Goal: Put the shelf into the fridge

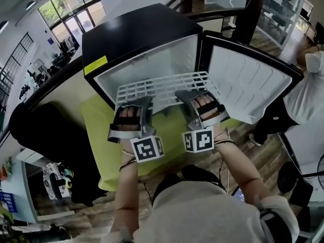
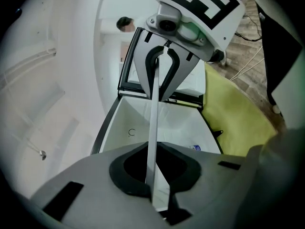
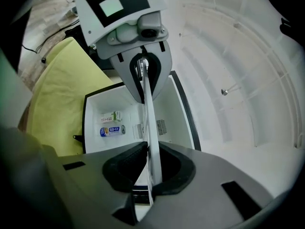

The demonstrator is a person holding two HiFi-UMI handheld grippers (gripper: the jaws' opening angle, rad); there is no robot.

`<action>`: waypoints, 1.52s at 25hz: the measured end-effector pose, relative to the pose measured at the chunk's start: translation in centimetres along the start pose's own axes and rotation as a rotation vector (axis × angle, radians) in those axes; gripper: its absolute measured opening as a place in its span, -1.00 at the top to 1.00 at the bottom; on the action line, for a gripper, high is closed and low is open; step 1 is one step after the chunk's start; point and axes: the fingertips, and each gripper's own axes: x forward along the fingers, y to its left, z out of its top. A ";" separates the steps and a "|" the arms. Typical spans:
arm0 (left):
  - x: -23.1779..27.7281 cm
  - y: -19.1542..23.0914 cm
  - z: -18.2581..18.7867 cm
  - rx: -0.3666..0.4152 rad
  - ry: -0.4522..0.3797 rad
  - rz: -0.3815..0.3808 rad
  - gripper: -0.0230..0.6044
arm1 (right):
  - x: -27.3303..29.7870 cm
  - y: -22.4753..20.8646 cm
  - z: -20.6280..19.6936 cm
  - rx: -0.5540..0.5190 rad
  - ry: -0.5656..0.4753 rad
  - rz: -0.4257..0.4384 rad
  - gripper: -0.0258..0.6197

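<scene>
Head view: white wire shelf (image 1: pixel 167 87), held level at the mouth of the black mini fridge (image 1: pixel 136 32), far edge at or just inside the white cavity. It was not yet seated, and whether it had met any side rail could not be told. Door (image 1: pixel 248 82) swung wide to the right, leaving the opening clear. Left gripper (image 1: pixel 132 101) and right gripper (image 1: pixel 195 96) were each clamped on the shelf's near edge, set apart to either side. This was judged a two-point hold to keep the grid flat and square for sliding in. A yellow-green cloth (image 1: pixel 101 135) lay in front of and beneath the fridge. Left gripper view: shelf (image 2: pixel 153 123) seen edge-on as a thin white strip running between the dark pads, jaws closed onto it. The right gripper, with its marker cube, was visible further along the same strip, and the fridge interior lay open behind. Right gripper view: shelf (image 3: pixel 148 123) again edge-on and pinched between the pads, with the left gripper gripping the same strip beyond. Two small labels (image 3: pixel 110 123) sat on the inner wall, and the ribbed door lining (image 3: pixel 238 80) was to the right. Stage judged: insertion begun, shelf carried at the threshold.
</scene>
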 end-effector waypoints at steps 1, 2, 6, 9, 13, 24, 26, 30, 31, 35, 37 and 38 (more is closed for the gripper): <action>0.1 0.1 -0.1 -0.006 0.005 0.003 0.78 | 0.1 0.0 0.0 -0.011 -0.006 0.001 0.75; 0.2 0.1 -0.2 -0.013 0.010 0.005 0.78 | 0.2 0.0 0.1 -0.019 -0.012 0.001 0.74; 0.3 0.6 -0.7 -0.028 0.034 0.017 0.78 | 0.7 -0.4 0.4 -0.031 -0.033 0.003 0.74; 0.3 1.0 -0.8 -0.033 0.056 0.023 0.78 | 0.8 -0.6 0.5 -0.029 -0.055 0.009 0.74; 0.1 0.9 -0.8 -0.050 0.079 0.017 0.78 | 0.7 -0.6 0.6 -0.036 -0.078 0.025 0.73; -0.5 0.9 -1.5 -0.054 0.146 0.032 0.78 | 1.4 -1.0 1.4 -0.054 -0.160 0.039 0.74; -0.3 1.0 -1.5 -0.054 0.153 0.033 0.78 | 1.7 -1.2 1.3 -0.062 -0.169 0.041 0.74; -0.1 1.1 -1.5 -0.053 0.163 0.034 0.78 | 1.9 -1.4 1.1 -0.076 -0.181 0.040 0.74; -0.1 1.2 -1.5 -0.055 0.164 0.035 0.78 | 2.0 -1.4 1.0 -0.076 -0.185 0.041 0.74; 0.0 1.4 -1.3 -0.064 0.172 0.039 0.78 | 2.2 -1.7 0.8 -0.071 -0.195 0.040 0.74; 0.1 1.5 -1.2 -0.066 0.171 0.042 0.78 | 2.3 -1.8 0.7 -0.070 -0.198 0.038 0.74; 0.2 1.6 -1.2 -0.065 0.170 0.043 0.78 | 2.4 -1.9 0.7 -0.067 -0.197 0.036 0.74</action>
